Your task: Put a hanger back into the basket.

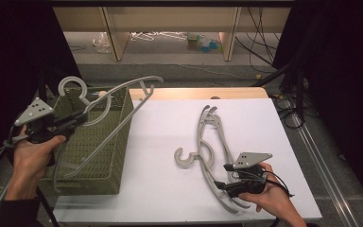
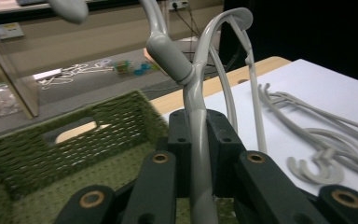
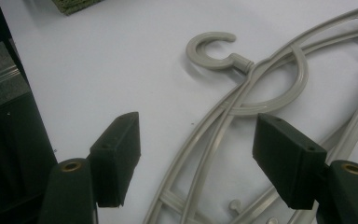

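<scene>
High view: left tool (image 1: 78,120) holds grey hanger (image 1: 118,97) over basket (image 1: 118,156).

High view above table (image 1: 179,189); both gripper views close, perhaps sharing hangers (image 1: 208,146).

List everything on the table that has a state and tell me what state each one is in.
Left gripper: jaws shut on the lifted hanger.
Lifted hanger: held tilted in the air over the basket.
Green basket: upright at the table's left edge, open top.
Right gripper: jaws open, straddling the hangers on the table, not pressing them.
Hangers on the table: lying flat, stacked, hooks pointing left.
</scene>
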Motion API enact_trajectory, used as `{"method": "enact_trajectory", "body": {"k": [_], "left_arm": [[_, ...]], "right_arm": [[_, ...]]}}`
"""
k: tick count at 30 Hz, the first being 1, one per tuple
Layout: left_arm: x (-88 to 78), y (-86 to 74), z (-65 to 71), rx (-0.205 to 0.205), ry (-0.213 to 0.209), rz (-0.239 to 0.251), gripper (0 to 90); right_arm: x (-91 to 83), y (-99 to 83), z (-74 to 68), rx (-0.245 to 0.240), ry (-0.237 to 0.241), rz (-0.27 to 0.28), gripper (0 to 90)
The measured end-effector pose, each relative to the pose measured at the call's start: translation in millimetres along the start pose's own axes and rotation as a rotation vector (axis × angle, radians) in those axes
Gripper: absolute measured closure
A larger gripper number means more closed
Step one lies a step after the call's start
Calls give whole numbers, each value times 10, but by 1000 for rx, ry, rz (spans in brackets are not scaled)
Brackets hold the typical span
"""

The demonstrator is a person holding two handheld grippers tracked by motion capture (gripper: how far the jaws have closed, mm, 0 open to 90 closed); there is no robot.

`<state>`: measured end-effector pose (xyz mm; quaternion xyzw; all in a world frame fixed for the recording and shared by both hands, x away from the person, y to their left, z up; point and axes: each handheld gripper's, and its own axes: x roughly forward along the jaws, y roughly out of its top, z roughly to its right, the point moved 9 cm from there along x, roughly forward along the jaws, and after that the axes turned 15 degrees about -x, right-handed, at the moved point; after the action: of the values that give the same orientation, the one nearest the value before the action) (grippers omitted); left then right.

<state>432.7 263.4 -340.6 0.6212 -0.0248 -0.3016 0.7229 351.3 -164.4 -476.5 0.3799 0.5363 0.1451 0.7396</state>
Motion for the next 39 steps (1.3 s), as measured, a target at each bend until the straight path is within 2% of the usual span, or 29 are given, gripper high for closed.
{"method": "enact_trajectory", "body": {"k": [4,8,12,14,15,16,20,24,26,27,34,39], "left_arm": [[19,14,-155,6,27,-12,812],[33,44,-342,23,72,-35,811],[40,83,-471,34,88,-32,811],[44,98,-561,26,98,-31,811],[45,104,-596,35,102,-32,811],[45,101,-629,21,106,-34,811],[46,104,-779,26,134,-36,810],[57,89,-904,40,134,-32,810],[60,84,-925,45,131,-33,810],[64,73,-961,59,126,-35,810],[79,-18,-1161,64,164,-66,810],[98,-109,-1248,73,161,-79,809]], "right_arm": [[10,-11,0,-6,1,-3,332],[9,-24,9,-4,7,-3,331],[10,-36,17,0,6,-6,331],[8,-38,14,3,7,-4,331],[7,-38,14,3,8,-4,331],[5,-37,12,7,9,-4,331],[7,-44,18,10,6,-7,331],[7,-41,20,8,5,-6,331],[5,-45,19,8,6,-6,330],[5,-45,19,8,6,-6,330],[9,-49,21,8,9,-9,329],[10,-46,29,8,2,-6,318]]}}
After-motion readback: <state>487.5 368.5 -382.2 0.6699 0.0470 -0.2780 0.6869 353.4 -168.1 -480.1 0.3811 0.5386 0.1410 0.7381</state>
